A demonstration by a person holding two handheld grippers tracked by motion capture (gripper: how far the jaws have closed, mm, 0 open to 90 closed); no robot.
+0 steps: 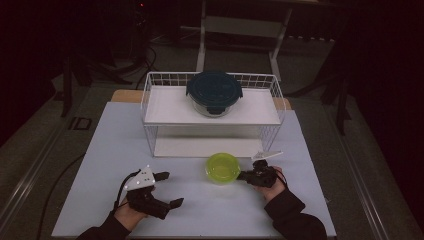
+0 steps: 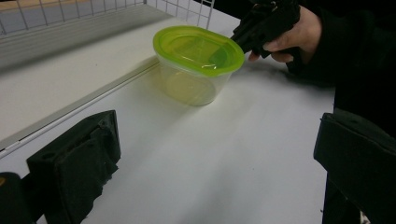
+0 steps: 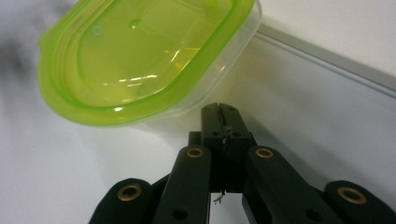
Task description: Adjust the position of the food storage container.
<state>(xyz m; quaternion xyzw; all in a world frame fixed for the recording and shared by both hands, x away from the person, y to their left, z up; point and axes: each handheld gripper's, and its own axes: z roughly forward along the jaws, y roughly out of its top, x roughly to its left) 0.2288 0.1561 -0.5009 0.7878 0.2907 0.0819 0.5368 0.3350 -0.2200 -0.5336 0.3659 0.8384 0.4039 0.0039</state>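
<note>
Green-lidded clear plastic tub (image 1: 222, 168) sits on counter (image 1: 100, 150) before the wire rack (image 1: 150, 100); looks empty, light, slick, flexible; right claw (image 1: 243, 175) closed at its side, left claw (image 1: 170, 189) apart; grip under lid rim.

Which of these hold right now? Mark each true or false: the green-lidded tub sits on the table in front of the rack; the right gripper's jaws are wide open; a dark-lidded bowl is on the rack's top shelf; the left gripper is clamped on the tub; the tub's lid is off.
1. The green-lidded tub sits on the table in front of the rack: true.
2. The right gripper has its jaws wide open: false, they are shut together, tips right at the tub's side.
3. A dark-lidded bowl is on the rack's top shelf: true.
4. The left gripper is clamped on the tub: false, it is open and apart from it.
5. The tub's lid is off: false, it is on.
</note>
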